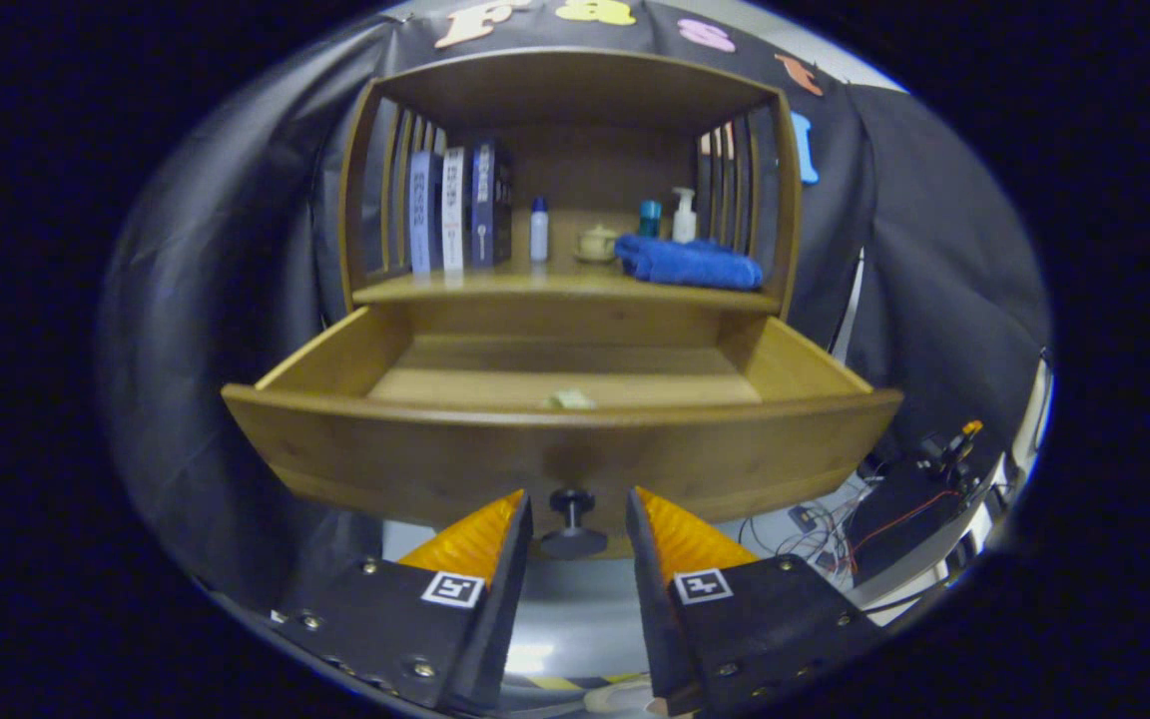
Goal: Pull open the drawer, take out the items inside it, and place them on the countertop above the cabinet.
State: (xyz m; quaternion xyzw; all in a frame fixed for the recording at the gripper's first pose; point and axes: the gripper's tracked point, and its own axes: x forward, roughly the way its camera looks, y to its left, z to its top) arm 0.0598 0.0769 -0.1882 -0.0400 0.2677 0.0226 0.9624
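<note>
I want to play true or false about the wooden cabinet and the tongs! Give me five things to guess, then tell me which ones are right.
1. The drawer is pulled open. True.
2. The tongs are squeezing the drawer's knob. False: the knob sits between the two fingers, with a gap on each side, so the tongs are open.
3. A blue towel lies on the countertop above the drawer. True.
4. The drawer is packed full of things. False: one small pale item lies near its front wall, and the floor behind it is bare wood.
5. The books lie flat in a pile. False: they stand upright at the countertop's left side.
</note>
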